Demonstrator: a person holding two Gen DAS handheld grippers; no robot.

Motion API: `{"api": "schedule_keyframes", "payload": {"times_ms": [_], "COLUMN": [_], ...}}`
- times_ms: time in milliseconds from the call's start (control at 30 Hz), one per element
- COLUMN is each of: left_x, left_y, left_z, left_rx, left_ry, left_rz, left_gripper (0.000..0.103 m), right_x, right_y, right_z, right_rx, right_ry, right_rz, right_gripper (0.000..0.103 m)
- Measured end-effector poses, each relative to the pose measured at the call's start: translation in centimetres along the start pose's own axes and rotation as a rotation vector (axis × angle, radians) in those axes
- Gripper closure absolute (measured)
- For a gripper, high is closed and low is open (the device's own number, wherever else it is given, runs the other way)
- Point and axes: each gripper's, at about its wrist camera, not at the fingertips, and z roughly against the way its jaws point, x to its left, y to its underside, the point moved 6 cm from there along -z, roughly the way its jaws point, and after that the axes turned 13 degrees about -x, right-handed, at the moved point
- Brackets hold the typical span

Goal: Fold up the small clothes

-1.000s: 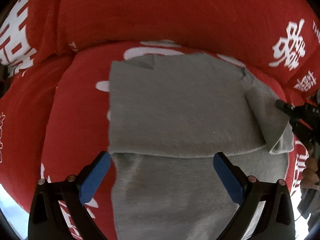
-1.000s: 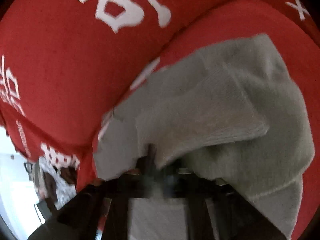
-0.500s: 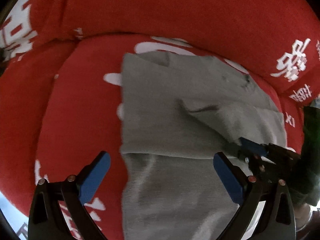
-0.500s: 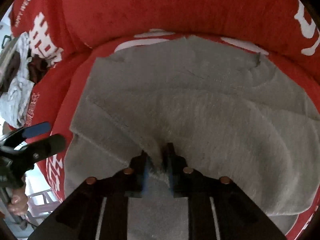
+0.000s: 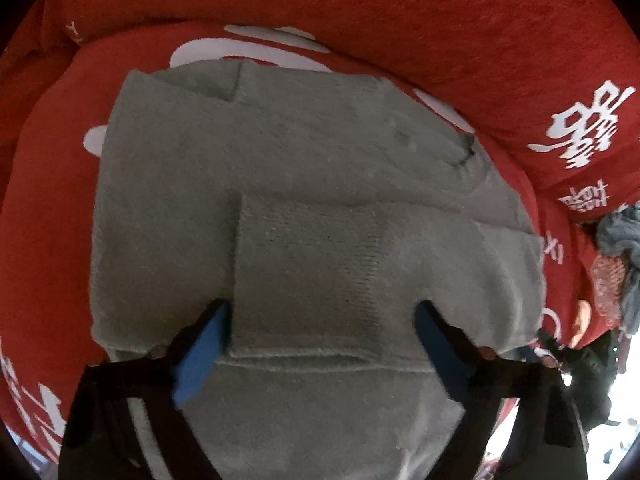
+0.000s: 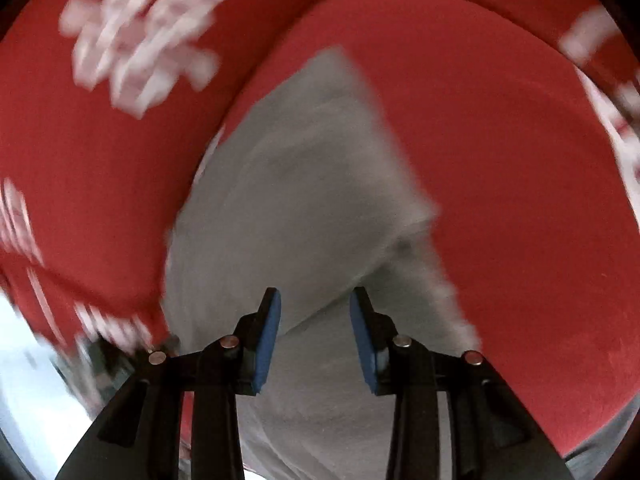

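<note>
Red plush cushions (image 5: 400,20) with white printed characters fill both views; it looks like a sofa seat with its backrest rising behind, though I cannot tell for sure. At the right edge of the left wrist view a heap of other clothes (image 5: 618,248) lies on the red fabric, and a bright room shows past the cushion edges, too washed out to read.

On the seat lies the grey knitted garment (image 5: 280,184), spread flat, with one sleeve (image 5: 312,272) already laid across the body so that its ribbed cuff sits near the middle. That suggests the folding is partly done: sides or sleeves are turned in, while the lengthwise fold to a compact stack seems still to come.

The left claw (image 5: 320,344) points steeply down at the garment, its jaws closing, with the folded sleeve between the blue pads (image 5: 200,356); they stand at its edges but do not visibly pinch it. The right claw (image 6: 315,336), blurred, is opening above the grey knit and holds nothing.
</note>
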Motion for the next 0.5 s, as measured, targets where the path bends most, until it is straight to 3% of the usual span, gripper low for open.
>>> {"api": "schedule_keyframes", "payload": {"times_ms": [33, 67, 100, 133, 233, 300, 433, 500], "left_x": [0.0, 0.0, 0.0, -0.1, -0.3, -0.5, -0.6, 0.0], "left_y": [-0.1, -0.3, -0.4, -0.6, -1.1, -1.3, -1.6, -1.5], "left_z": [-0.1, -0.1, -0.1, -0.2, 0.4, 1.1, 1.9, 1.2], "left_rx": [0.000, -0.003, -0.004, -0.002, -0.019, -0.042, -0.068, -0.050], "left_ry": [-0.013, -0.034, -0.048, -0.040, -0.015, -0.014, -0.024, -0.045], "left_rz": [-0.014, -0.040, -0.070, -0.084, -0.076, -0.090, -0.126, -0.116], "left_gripper": [0.029, 0.049, 0.076, 0.081, 0.085, 0.085, 0.085, 0.085], "right_x": [-0.6, -1.0, -1.3, -1.6, -3.1, -3.2, 1.1, 1.7], "right_y": [-0.4, -0.8, -1.4, -1.7, -2.3, -2.5, -2.5, -2.6], "right_z": [0.0, -0.2, -0.5, -0.8, -1.5, -1.3, 0.4, 0.5], "right_rx": [-0.011, -0.020, -0.035, -0.041, -0.069, -0.077, -0.065, -0.036], "right_ry": [-0.024, -0.049, -0.105, -0.146, -0.217, -0.215, -0.206, -0.116], "right_rz": [-0.043, -0.080, -0.151, -0.210, -0.405, -0.434, -0.135, 0.055], "right_gripper": [0.062, 0.062, 0.062, 0.062, 0.064, 0.092, 0.095, 0.095]}}
